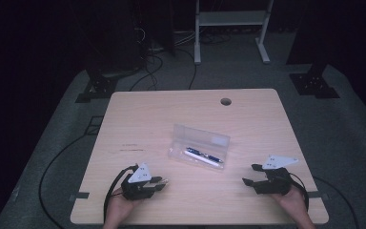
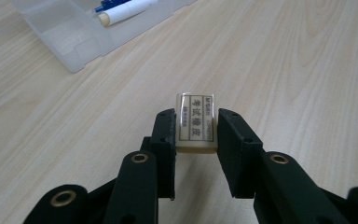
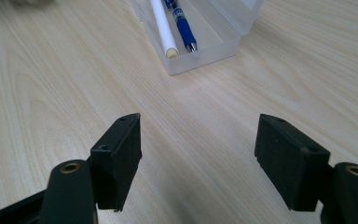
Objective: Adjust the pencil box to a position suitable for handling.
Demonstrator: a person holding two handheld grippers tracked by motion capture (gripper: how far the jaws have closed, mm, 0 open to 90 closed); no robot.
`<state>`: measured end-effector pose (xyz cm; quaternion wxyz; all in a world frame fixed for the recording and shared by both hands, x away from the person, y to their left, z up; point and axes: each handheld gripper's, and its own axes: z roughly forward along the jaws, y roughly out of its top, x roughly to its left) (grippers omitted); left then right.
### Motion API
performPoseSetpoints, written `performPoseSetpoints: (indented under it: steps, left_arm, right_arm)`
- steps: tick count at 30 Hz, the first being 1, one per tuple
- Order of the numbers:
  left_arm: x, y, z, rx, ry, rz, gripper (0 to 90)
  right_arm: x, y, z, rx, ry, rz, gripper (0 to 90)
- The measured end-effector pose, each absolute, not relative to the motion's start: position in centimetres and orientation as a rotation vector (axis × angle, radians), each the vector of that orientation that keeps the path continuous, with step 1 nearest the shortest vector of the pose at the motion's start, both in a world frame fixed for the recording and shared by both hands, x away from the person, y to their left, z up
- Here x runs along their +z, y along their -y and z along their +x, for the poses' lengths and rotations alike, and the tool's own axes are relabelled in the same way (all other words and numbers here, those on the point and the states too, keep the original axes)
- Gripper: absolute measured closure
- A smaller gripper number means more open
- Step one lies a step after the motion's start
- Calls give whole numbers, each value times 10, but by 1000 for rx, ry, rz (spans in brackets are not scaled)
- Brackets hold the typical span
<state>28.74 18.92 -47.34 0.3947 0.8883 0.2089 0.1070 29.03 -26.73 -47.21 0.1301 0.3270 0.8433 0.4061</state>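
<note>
Eraser (image 2: 196,122) clamped in our left gripper (image 1: 159,181) | right gripper (image 3: 198,156) spread, empty | risk: we clip case (image 1: 199,146) wall at 1 o'clock, eraser slips.

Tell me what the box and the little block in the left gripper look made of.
Box: clear, slightly frosted plastic; the pens show through its walls. Block: probably a rubber eraser, cream and matt at the base, in a glossy printed sleeve that catches the light.

eraser (image 2: 196,123): cream, black print | case (image 1: 199,147): clear | pens (image 3: 172,23): white, blue | table (image 1: 248,124): pale woodgrain
</note>
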Motion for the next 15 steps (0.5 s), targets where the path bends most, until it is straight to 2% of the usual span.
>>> performPoseSetpoints:
  steps: [15]
  left_arm:
    - [-456,-185,306,299,-567,2196,680]
  right_arm:
    - [-472,264,291,1182,-2471,937,293]
